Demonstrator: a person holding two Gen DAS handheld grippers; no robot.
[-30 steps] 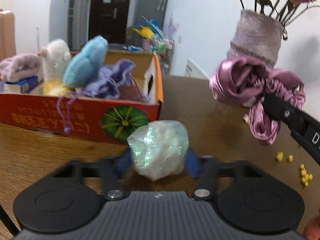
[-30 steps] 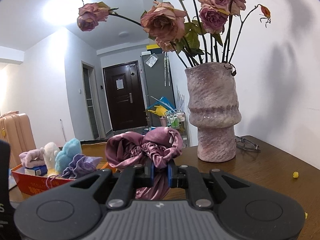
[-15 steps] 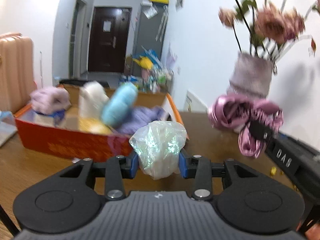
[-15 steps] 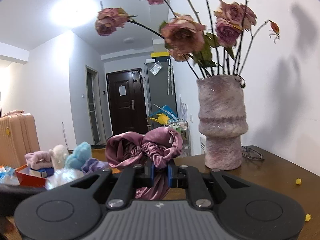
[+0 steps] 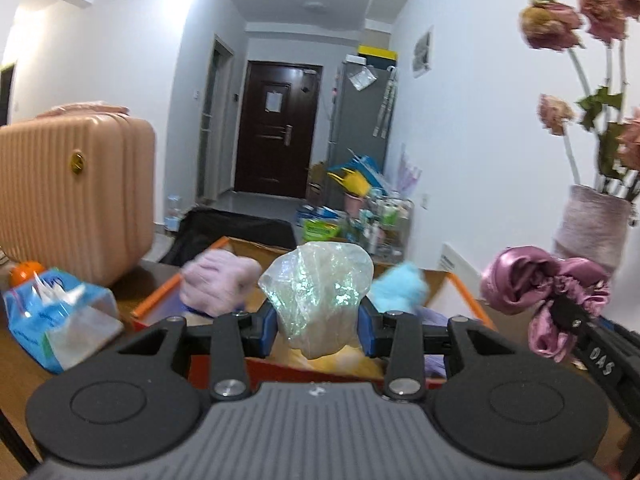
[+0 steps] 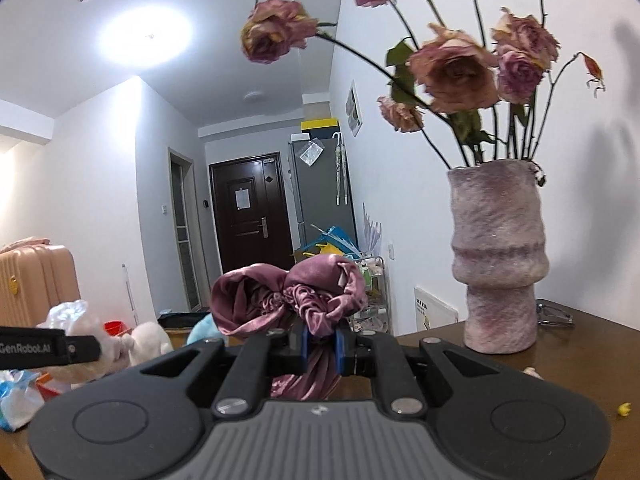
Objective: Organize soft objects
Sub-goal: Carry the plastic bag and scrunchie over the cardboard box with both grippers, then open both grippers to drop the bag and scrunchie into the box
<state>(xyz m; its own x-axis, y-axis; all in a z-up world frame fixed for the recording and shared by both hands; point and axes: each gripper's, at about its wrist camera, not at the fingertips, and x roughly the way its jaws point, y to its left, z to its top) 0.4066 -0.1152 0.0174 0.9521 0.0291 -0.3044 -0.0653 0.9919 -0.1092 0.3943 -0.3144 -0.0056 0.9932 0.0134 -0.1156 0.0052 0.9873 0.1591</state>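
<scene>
The crinkled iridescent plastic bag (image 5: 316, 296) looks glossy and thin. The bunched mauve satin cloth (image 6: 288, 300) has a smooth sheen. The mottled pink vase (image 6: 496, 256) looks rough and matt. The ribbed peach suitcase (image 5: 72, 196) is smooth hard plastic. The brown wooden counter (image 6: 560, 360) shines faintly.
</scene>
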